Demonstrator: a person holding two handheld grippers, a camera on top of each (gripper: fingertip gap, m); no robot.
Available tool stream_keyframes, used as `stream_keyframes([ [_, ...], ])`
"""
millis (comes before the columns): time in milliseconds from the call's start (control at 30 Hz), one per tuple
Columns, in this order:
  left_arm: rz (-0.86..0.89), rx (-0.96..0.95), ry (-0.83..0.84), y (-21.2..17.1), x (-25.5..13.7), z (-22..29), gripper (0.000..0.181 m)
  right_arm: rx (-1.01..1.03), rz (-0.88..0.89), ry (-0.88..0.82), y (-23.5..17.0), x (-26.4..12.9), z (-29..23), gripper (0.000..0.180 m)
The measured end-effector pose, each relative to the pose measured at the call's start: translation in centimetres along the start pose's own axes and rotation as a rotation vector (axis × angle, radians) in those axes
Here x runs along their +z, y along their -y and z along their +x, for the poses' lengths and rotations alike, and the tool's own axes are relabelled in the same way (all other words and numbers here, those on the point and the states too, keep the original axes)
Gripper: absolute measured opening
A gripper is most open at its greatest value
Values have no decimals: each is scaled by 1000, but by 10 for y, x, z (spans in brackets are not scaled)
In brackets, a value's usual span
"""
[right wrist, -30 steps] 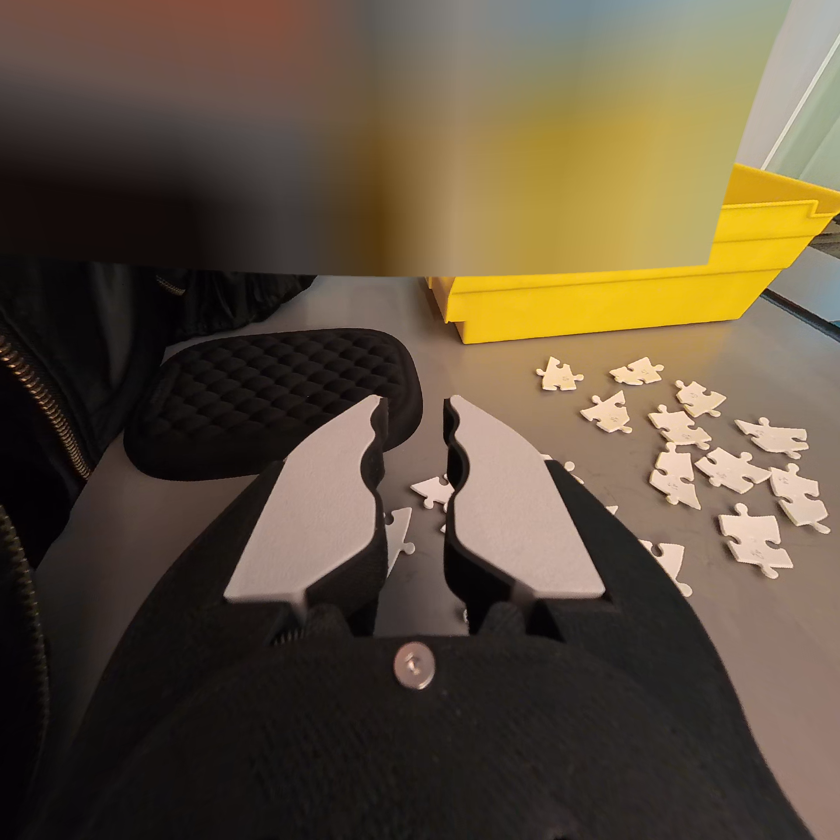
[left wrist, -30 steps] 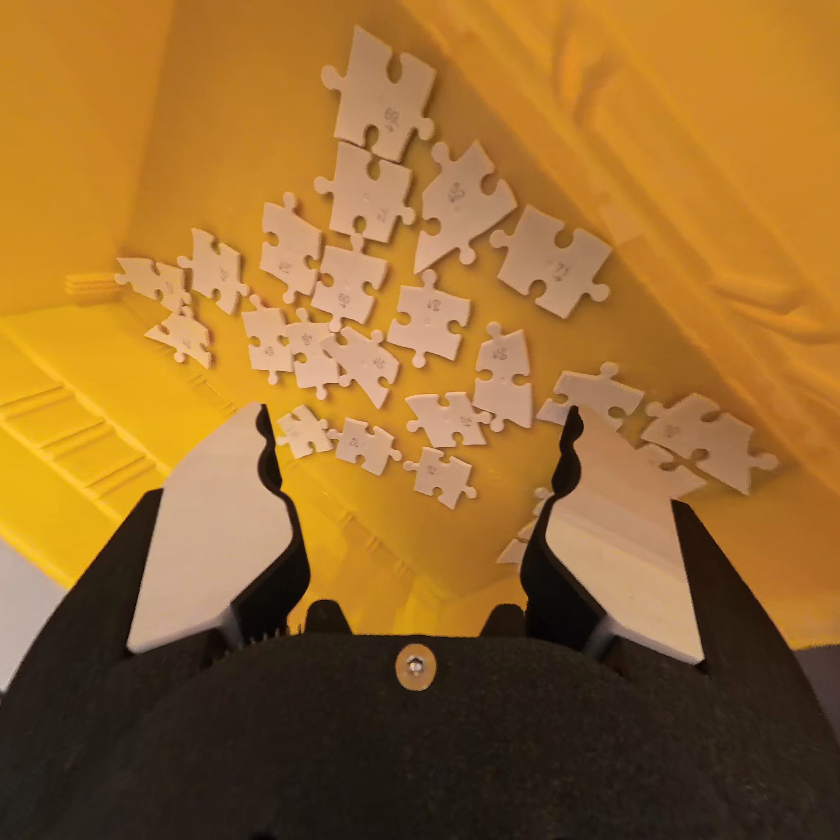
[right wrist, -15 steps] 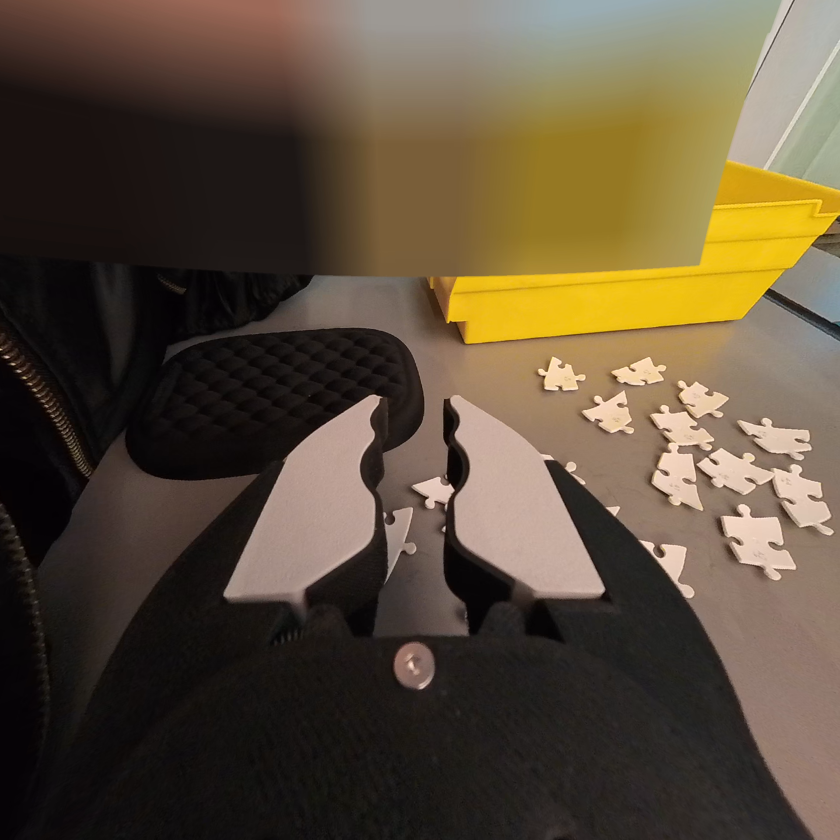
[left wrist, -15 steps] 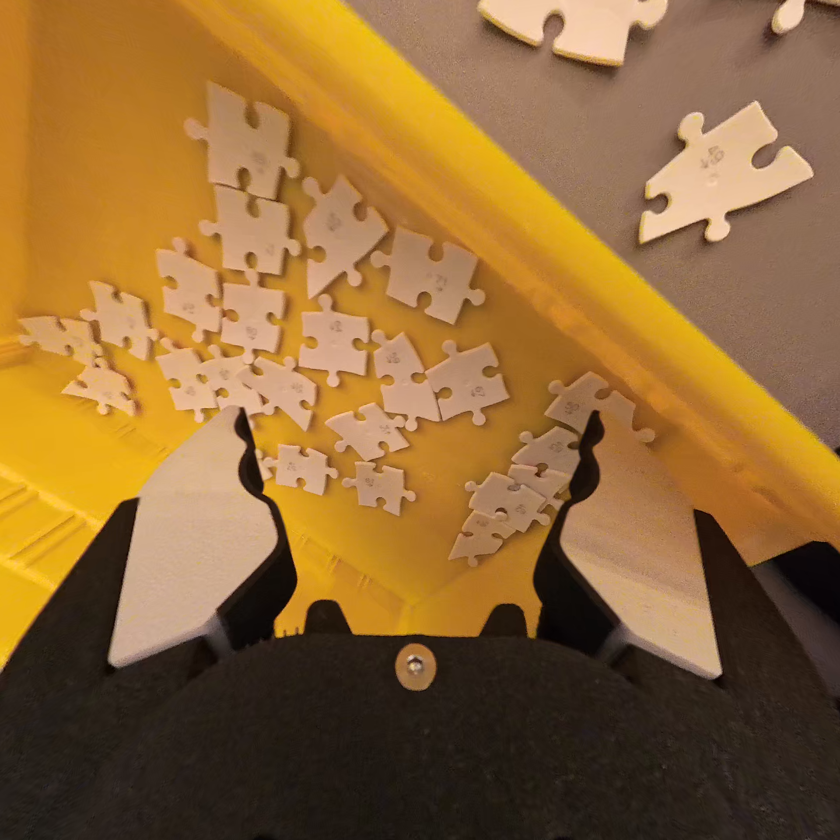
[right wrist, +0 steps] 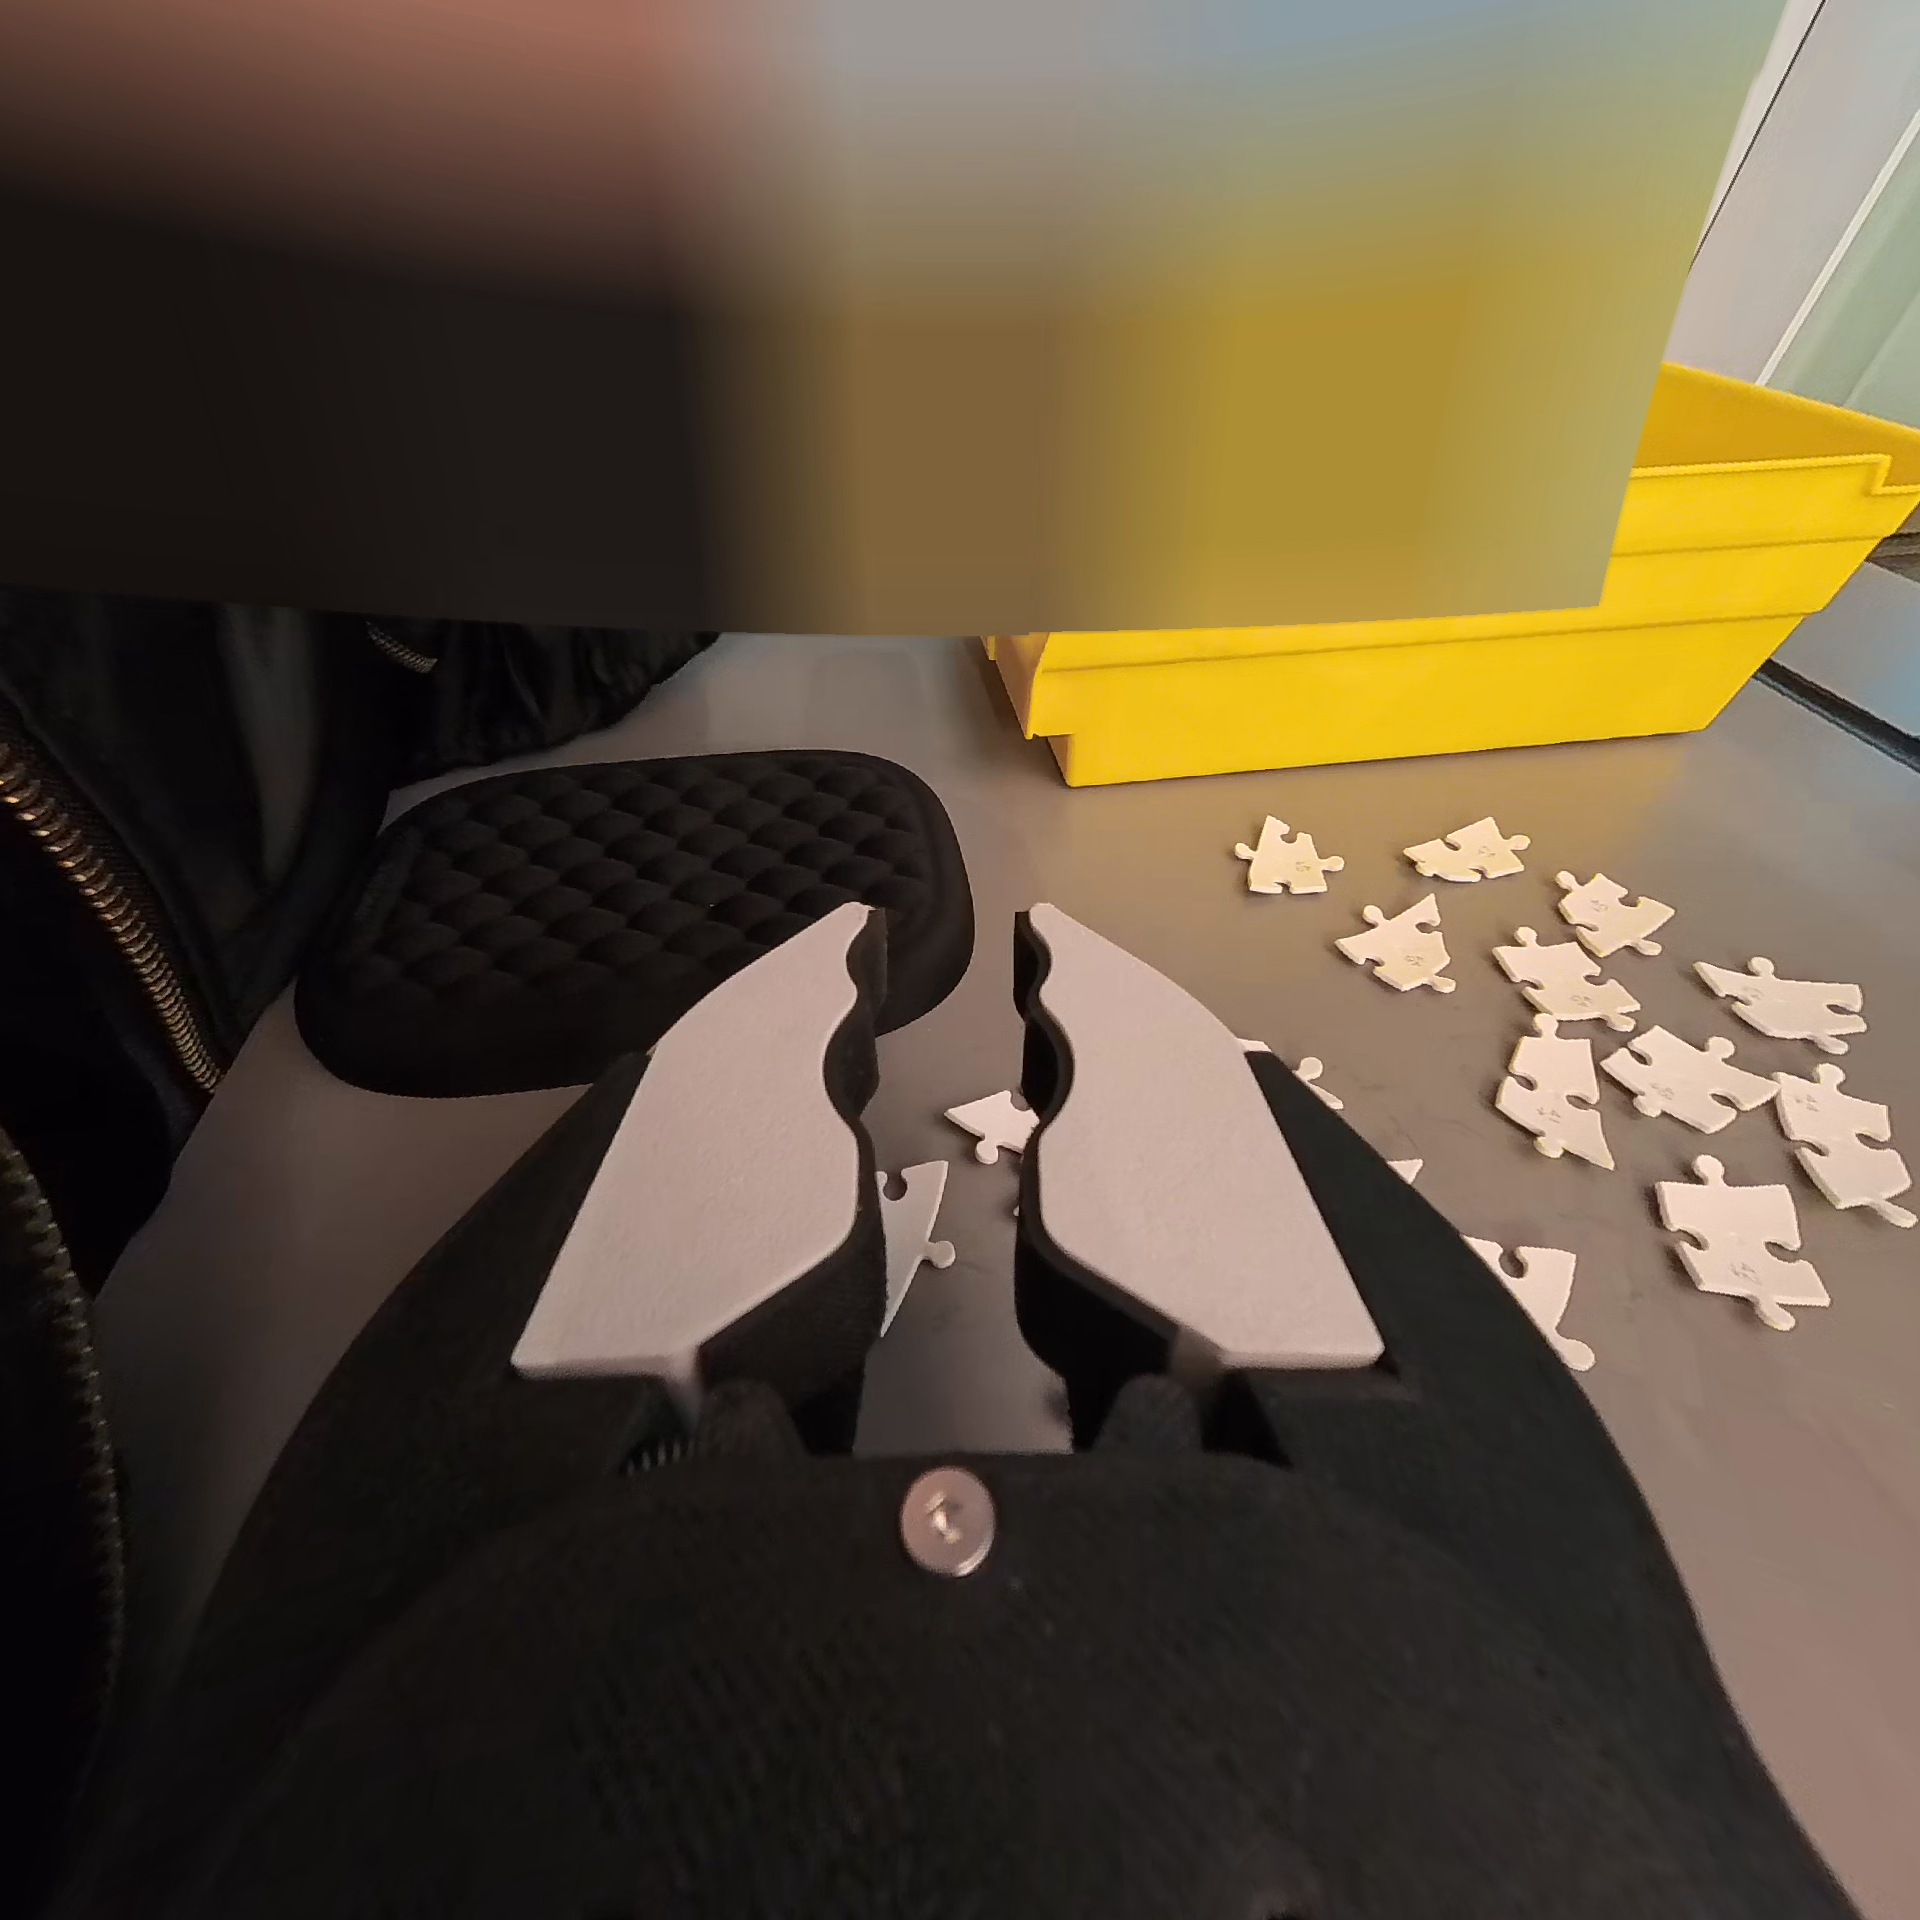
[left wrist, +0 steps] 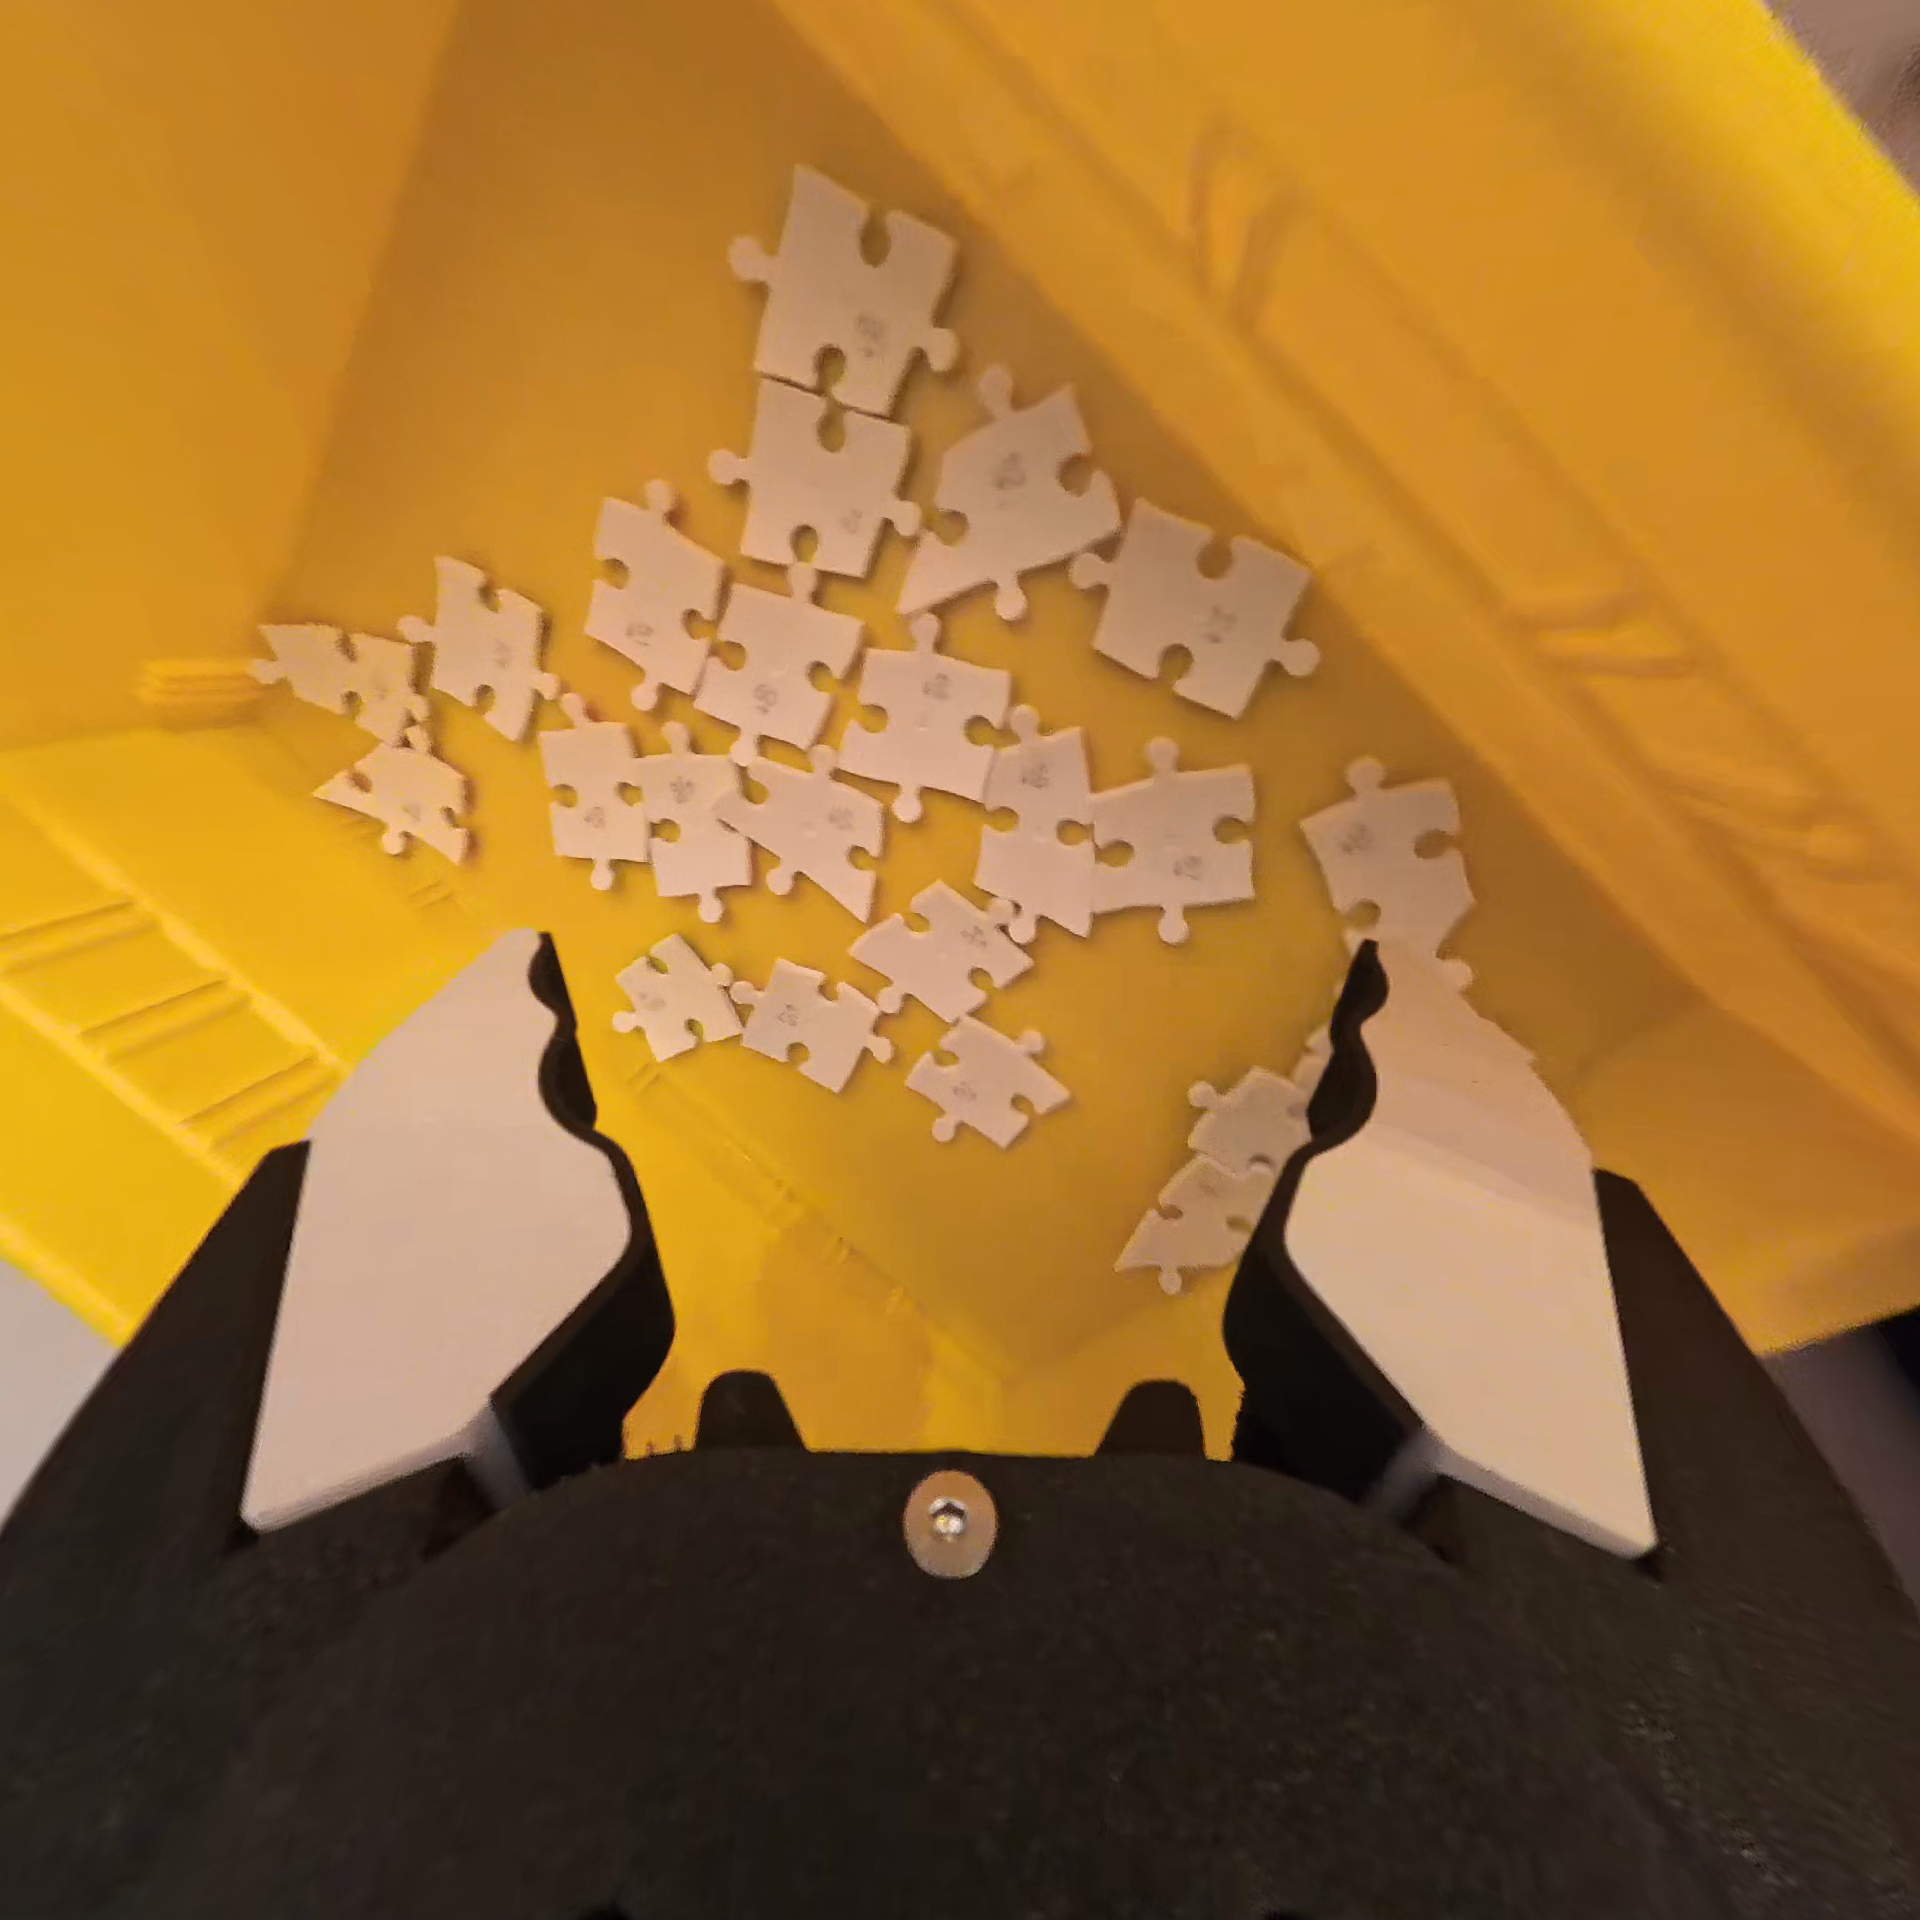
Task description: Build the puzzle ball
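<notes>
Several white puzzle pieces [left wrist: 925,717] lie loose on the floor of a yellow bin [left wrist: 1455,520]. My left gripper [left wrist: 954,945] hangs over them, open wide and empty; a small heap of pieces [left wrist: 1216,1195] lies by its right finger. In the right wrist view, more white pieces [right wrist: 1569,977] are scattered on the grey table [right wrist: 1714,1507], right of my right gripper [right wrist: 951,920]. Its fingers stand a narrow gap apart with nothing between them. Two pieces [right wrist: 992,1117] lie on the table under its fingers. No assembled ball shows.
The yellow bin [right wrist: 1403,686] stands at the far right of the table. A black quilted pad [right wrist: 644,894] lies just beyond the right gripper's tips. A person's black zipped jacket [right wrist: 104,883] fills the left edge.
The left view has swung back over the bin's inside and come closer; the table seen half a second ago is out of sight. Some bin pieces lie differently than a second ago. The right gripper has barely moved.
</notes>
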State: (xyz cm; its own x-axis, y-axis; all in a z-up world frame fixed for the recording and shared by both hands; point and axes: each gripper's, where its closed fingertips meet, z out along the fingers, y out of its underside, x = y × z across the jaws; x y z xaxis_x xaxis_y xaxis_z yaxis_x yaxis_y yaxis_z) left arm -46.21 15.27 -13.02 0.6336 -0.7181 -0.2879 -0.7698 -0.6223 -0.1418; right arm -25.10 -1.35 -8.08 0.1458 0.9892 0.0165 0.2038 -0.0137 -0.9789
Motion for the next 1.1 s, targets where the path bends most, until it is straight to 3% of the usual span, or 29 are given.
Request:
stream_keyframes([
  [167,-140,104,-33,-22,8,18,138,-2,1,2,0,0,-1,24],
  [333,-114,95,21,-13,9,8,139,-2,0,4,0,0,-1,24],
  [500,-44,28,131,0,7,-17,128,-2,1,4,0,0,-1,24],
  [567,-8,4,85,2,3,-14,128,-2,1,5,0,0,-1,24],
  [800,-137,37,43,-36,0,-9,133,-2,1,7,0,0,-1,25],
  [1100,-202,15,106,-47,7,-23,131,-2,1,10,0,0,-2,24],
])
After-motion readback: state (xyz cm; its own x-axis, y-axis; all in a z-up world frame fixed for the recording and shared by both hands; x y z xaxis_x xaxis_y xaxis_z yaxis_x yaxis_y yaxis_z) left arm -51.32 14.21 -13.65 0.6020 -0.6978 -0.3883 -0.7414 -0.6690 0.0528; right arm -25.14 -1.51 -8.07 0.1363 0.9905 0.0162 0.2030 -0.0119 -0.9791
